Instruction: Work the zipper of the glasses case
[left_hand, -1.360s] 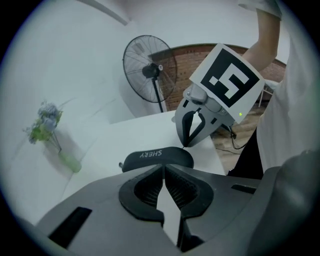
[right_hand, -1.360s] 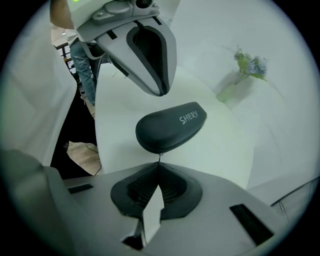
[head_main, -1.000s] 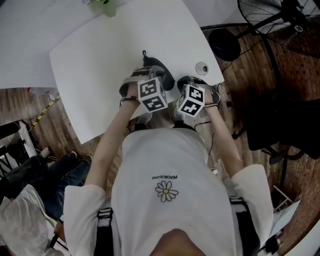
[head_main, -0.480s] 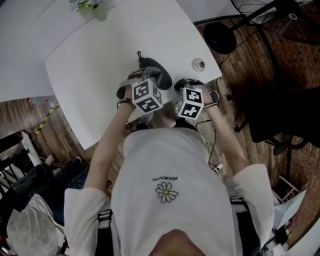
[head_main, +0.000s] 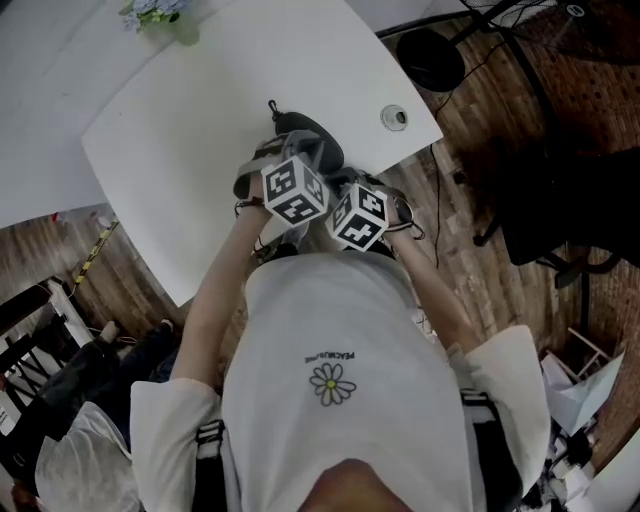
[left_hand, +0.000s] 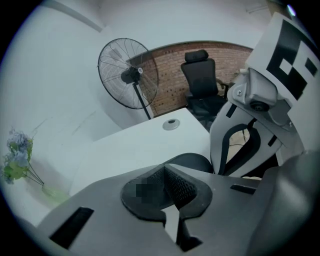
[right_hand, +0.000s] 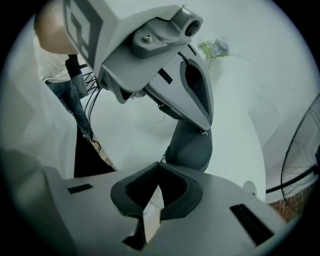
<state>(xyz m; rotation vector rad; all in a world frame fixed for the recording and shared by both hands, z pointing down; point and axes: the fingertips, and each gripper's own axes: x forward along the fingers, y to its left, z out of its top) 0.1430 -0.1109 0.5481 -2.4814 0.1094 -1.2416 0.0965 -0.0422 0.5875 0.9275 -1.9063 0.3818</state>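
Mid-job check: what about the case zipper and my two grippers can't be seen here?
- Left gripper, its own view: fingers shut in front of the glasses case; a blurred patch and the tips hide any pinch.
- Right gripper, its own view: fingers shut; tips hide whether a pull is caught.
- Zipper, head view: both grippers cover most of the case.

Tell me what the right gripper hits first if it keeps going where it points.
Probably the glasses case, just beyond the right gripper's shut jaws; depth is unclear.
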